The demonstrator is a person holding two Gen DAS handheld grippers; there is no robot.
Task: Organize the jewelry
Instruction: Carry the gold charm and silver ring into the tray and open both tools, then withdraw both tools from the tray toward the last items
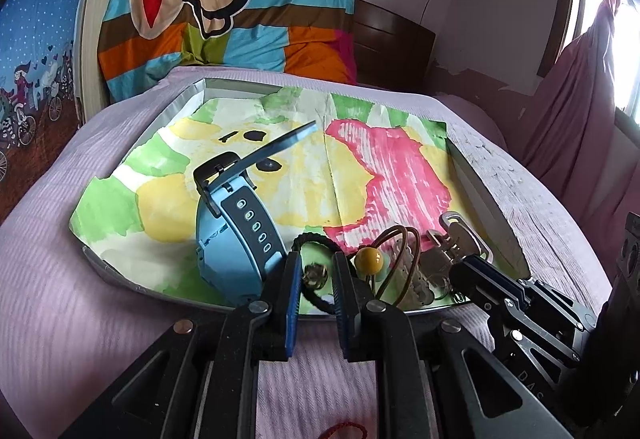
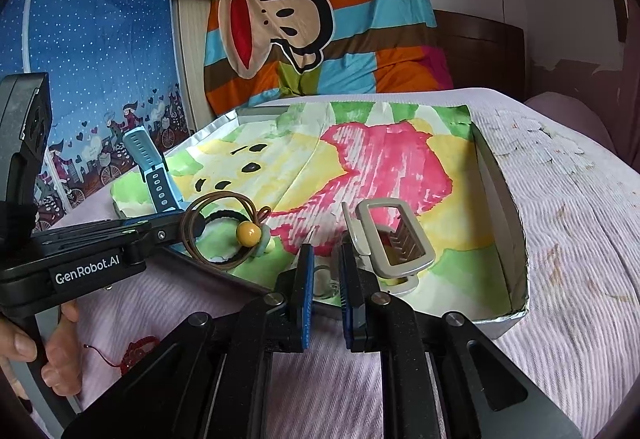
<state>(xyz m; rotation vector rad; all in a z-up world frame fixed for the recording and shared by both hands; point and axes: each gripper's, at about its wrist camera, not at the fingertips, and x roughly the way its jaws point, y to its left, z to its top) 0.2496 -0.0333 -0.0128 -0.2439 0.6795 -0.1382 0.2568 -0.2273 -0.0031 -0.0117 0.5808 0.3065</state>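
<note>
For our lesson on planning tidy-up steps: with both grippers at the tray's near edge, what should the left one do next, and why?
Probably ease the left gripper back off the black hair tie. That tie already lies inside the tray, while a red cord lies outside it on the bedspread, so that seems the piece to fetch.

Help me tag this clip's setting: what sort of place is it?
Most likely a bedroom at home. The tray sits on a pink bedspread, a striped cartoon-monkey quilt is piled behind it, and a dark wooden headboard stands against the wall.
</note>
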